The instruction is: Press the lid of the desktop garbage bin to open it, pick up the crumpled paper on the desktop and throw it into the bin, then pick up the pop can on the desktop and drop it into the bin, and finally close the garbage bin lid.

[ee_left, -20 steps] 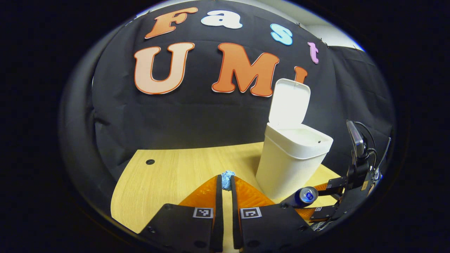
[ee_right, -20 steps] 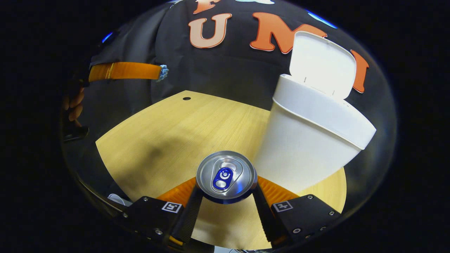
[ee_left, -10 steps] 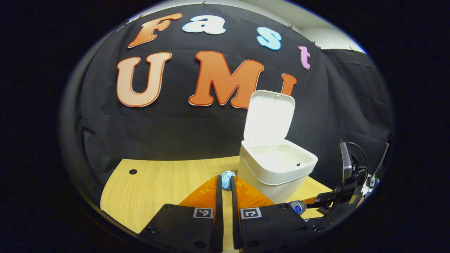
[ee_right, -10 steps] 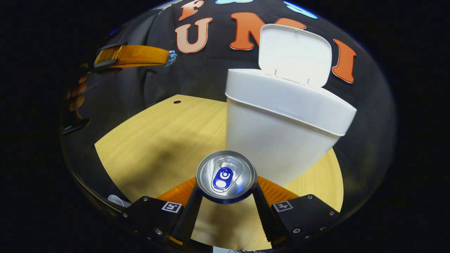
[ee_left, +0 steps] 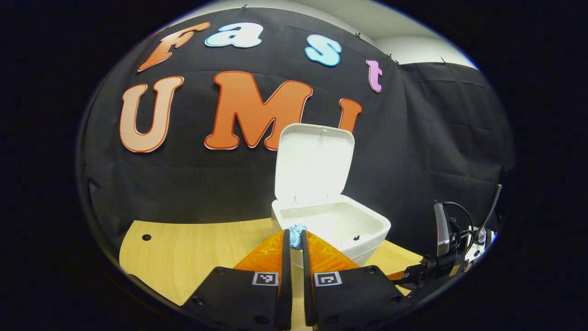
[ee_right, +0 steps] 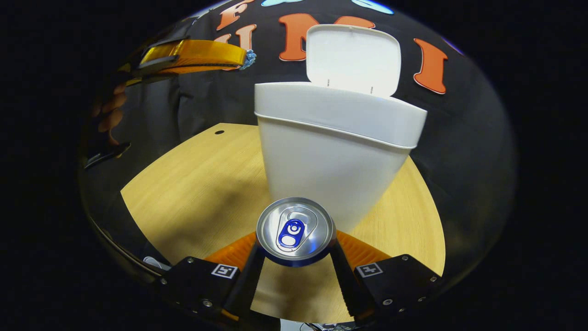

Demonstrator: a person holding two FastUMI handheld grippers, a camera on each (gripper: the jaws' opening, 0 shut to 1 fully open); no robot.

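- My left hand-held gripper (ee_left: 294,239) has its fingers pinched nearly together on the crumpled paper (ee_left: 297,235), a small blue wad gripped at the very tips.
- In the left gripper view the paper sits in front of the near rim of the garbage bin (ee_left: 330,225), held above the desk (ee_left: 183,248).
- My right hand-held gripper (ee_right: 294,257) is spread to the width of the pop can (ee_right: 295,230), one finger pressing on each side, the silver top with its blue tab facing the camera.
- The can is lifted clear of the desk (ee_right: 193,184), with the bin's white wall (ee_right: 330,161) just behind it.
- In the right gripper view my left hand-held gripper (ee_right: 239,55) shows up high at the left, held by a hand (ee_right: 110,119), with the paper (ee_right: 250,57) at its tip, near the bin's upper left edge.
- The bin stands on the desk with its lid (ee_left: 314,163) swung upright at the back, opening exposed.
- Inside, I see pale white walls and floor, with one small dark speck I cannot identify.
- Behind the bin hangs the black cloth wall (ee_left: 436,138).
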